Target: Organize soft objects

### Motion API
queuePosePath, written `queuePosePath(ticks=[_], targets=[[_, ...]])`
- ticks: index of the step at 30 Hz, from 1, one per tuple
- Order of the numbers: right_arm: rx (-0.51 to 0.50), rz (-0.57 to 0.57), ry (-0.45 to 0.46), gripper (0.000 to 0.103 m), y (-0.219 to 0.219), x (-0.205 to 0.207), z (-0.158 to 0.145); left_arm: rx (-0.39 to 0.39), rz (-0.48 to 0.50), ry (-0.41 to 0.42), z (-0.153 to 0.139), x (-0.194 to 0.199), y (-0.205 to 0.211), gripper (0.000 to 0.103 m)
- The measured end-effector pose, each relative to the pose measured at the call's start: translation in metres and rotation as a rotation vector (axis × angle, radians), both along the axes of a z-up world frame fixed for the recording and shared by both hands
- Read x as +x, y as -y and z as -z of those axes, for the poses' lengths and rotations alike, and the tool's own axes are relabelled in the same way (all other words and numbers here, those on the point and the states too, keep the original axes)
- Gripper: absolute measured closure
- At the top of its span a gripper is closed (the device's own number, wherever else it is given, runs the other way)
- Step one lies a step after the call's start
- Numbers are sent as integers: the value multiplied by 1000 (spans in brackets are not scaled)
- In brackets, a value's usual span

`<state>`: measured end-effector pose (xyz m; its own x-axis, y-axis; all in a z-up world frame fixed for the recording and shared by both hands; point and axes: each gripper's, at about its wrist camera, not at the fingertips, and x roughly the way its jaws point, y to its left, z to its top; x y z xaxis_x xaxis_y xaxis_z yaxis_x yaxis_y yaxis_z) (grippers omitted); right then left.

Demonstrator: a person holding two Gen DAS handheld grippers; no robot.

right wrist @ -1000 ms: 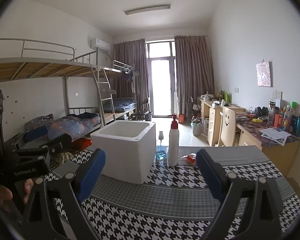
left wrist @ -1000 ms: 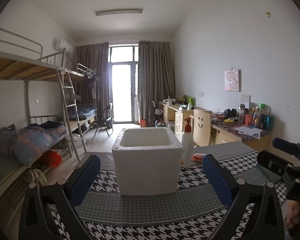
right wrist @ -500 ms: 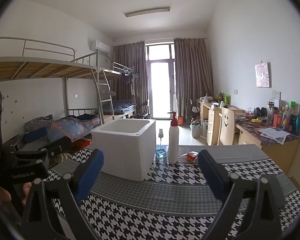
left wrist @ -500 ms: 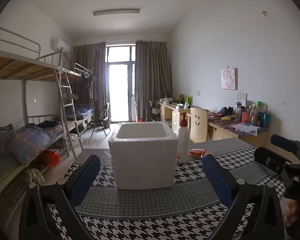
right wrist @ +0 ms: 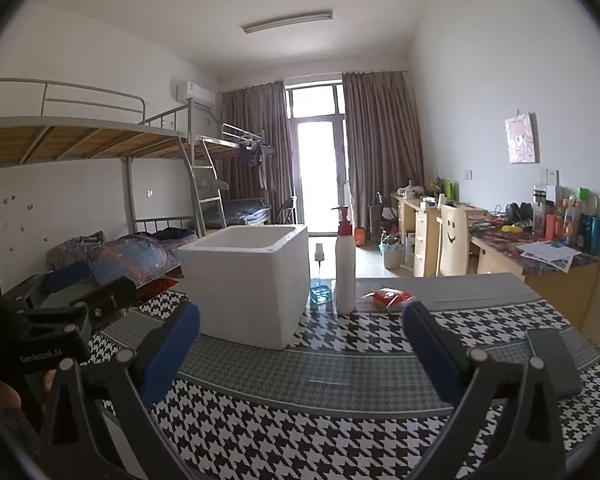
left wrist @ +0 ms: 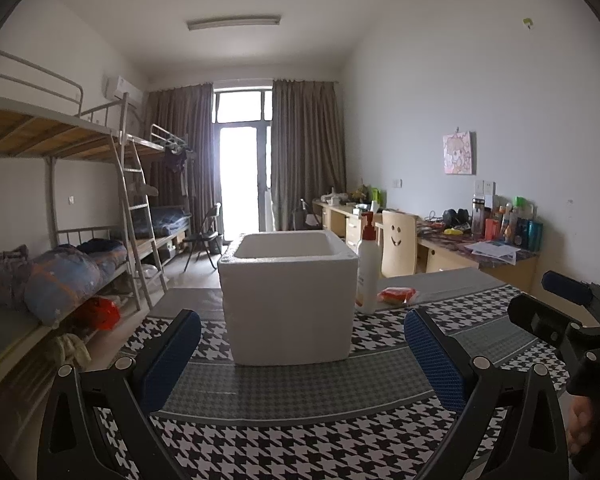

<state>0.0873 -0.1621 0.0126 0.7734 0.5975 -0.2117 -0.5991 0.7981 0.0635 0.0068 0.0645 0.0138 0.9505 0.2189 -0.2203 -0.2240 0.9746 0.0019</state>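
Houndstooth cloth (right wrist: 300,432) in a bunk-bed (left wrist: 60,136) room; left jaws wide, right opening, both empty.

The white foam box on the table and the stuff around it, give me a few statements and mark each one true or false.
1. The white foam box has a lid on it. False: its top is open.
2. The pump bottle stands upright beside the box. True.
3. The right gripper holds the orange packet. False: its jaws are opening with nothing between them; the packet lies on the table.
4. The left gripper is empty. True.
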Motion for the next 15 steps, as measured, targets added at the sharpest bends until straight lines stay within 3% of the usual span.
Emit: queuePosePath(ticks=[15], targets=[[0, 38, -9, 1, 2, -6, 12, -5, -5, -33, 14, -5, -2, 1]])
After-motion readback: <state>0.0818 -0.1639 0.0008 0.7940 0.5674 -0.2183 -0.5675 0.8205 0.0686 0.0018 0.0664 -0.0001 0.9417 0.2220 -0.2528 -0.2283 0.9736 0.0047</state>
